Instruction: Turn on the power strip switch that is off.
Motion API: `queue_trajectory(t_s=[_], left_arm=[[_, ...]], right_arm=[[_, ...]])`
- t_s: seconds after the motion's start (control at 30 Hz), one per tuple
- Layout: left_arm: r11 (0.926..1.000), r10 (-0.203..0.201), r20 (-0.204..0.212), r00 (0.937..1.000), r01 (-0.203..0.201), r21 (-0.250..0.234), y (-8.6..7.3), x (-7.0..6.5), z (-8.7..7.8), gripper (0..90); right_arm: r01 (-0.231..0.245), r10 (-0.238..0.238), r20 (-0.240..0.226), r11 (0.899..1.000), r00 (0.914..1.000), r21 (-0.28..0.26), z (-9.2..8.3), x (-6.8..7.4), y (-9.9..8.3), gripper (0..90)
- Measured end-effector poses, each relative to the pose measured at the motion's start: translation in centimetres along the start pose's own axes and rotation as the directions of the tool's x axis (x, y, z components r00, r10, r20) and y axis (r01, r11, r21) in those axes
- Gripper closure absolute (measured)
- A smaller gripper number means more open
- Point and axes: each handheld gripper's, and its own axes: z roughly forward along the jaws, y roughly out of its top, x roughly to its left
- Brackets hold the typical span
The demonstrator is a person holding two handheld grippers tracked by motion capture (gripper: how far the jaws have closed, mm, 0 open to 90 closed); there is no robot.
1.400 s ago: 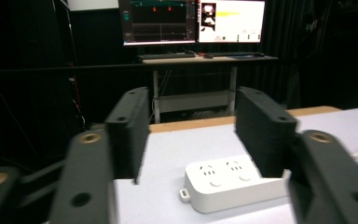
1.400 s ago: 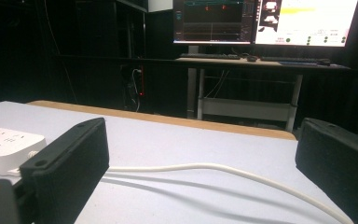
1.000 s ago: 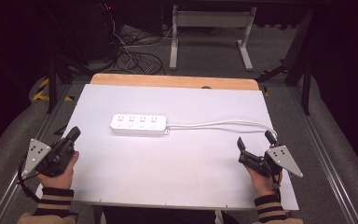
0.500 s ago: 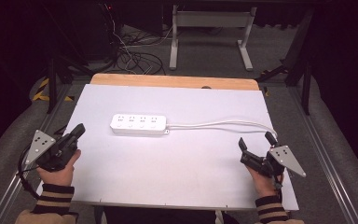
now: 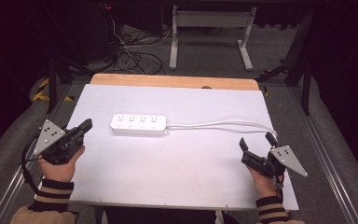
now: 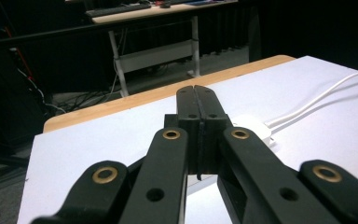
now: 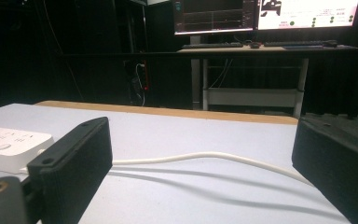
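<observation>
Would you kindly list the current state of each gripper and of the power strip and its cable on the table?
Left gripper: shut, jaws pressed together, holding nothing, aimed toward the power strip.
Right gripper: open, jaws wide apart, empty.
Power strip: lying flat on the white table, sockets up, nothing plugged in, untouched.
White cable: attached at the strip's right end, lying slack across the table toward its right edge.

Glossy white plastic power strip [image 5: 139, 124], matt tabletop [image 5: 177, 163]
</observation>
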Motion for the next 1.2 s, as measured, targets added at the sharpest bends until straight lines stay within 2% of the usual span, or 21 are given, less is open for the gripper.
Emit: queue_trajectory(t_s=[0.13,0.3,0.37,0.53,0.7,0.9,1.1,1.2], left_arm=[[0.9999,0.000,0.027,0.9996,-0.001,0.014,0.8,-0.1,0.6,90.0],[0.9987,0.016,0.070,0.9974,-0.020,0.048,1.9,-1.0,1.5,90.0],[0.9973,0.035,0.076,0.9965,-0.040,0.062,2.1,-1.5,1.8,90.0],[0.9954,0.033,0.095,0.9949,-0.042,0.086,2.5,-1.8,2.6,90.0],[0.9924,0.055,0.101,0.9934,-0.066,0.104,3.1,-1.9,3.4,90.0],[0.9856,0.090,0.122,0.9885,-0.106,0.132,4.1,-3.0,4.9,90.0],[0.9784,0.107,0.151,0.9828,-0.131,0.159,4.9,-4.3,6.7,90.0],[0.9706,0.130,0.165,0.9777,-0.159,0.180,5.1,-4.8,7.5,90.0]], right_arm=[[0.002,-0.002,0.001,1.000,1.0000,0.003,0.0,0.0,0.0,5.7],[-0.002,0.002,0.001,1.000,1.0000,0.001,-0.1,-0.1,0.0,5.7],[-0.002,0.002,-0.002,1.000,1.0000,0.002,-0.1,-0.1,0.0,6.2],[-0.006,0.006,-0.001,1.000,1.0000,0.004,0.0,-0.1,0.0,6.4],[-0.004,0.004,-0.001,1.000,1.0000,0.006,0.0,-0.1,0.0,6.6],[0.001,-0.001,-0.003,1.000,1.0000,0.011,0.0,0.0,0.0,7.0],[0.005,-0.005,-0.001,1.000,1.0000,0.017,0.0,-0.1,0.0,7.6],[0.003,-0.003,0.001,1.000,1.0000,0.020,-0.1,-0.1,0.0,7.9]])
